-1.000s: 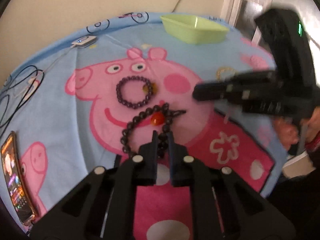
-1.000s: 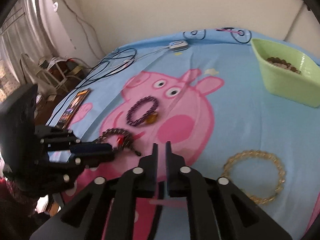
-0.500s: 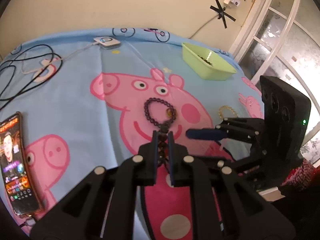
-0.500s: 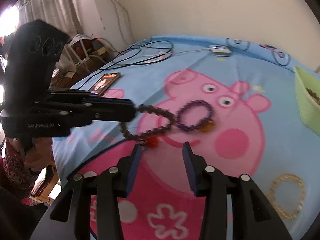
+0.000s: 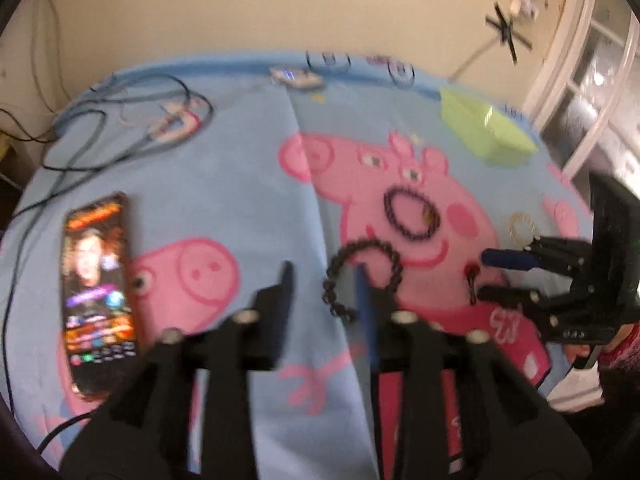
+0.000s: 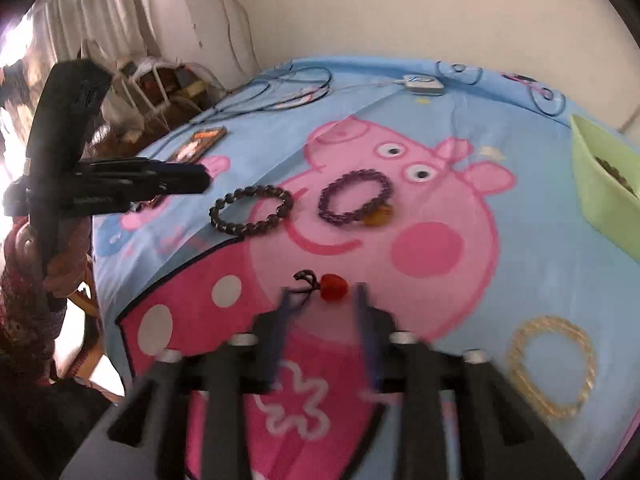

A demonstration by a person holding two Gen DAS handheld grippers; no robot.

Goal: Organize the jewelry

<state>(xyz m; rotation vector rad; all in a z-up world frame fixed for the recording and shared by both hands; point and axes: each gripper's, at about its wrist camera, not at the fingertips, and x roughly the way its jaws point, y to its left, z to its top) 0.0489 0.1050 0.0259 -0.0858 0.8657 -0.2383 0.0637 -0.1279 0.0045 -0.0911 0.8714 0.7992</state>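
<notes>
A dark brown bead bracelet [image 6: 251, 210] lies on the Peppa Pig blanket [image 6: 532, 272]; in the left wrist view [image 5: 362, 270] it lies just ahead of my open, empty left gripper [image 5: 324, 276]. A red bead with a dark cord [image 6: 333, 286] lies apart from it, right at the tips of my open right gripper [image 6: 320, 294]. A purple bead bracelet [image 6: 354, 197] with an amber bead rests on the pig's snout. A gold bracelet [image 6: 551, 368] lies to the right. A green bowl [image 6: 600, 188] holds beads.
A phone [image 5: 96, 284] with its screen lit lies at the left of the blanket. Cables [image 5: 120, 128] and a white charger [image 6: 422, 84] lie at the far side. The blanket's edge [image 6: 108, 280] drops off at the left in the right wrist view.
My left gripper has opened and let go of the brown bracelet, which now lies on the blanket. The red bead lies apart from it. My right gripper has moved up to the red bead.
</notes>
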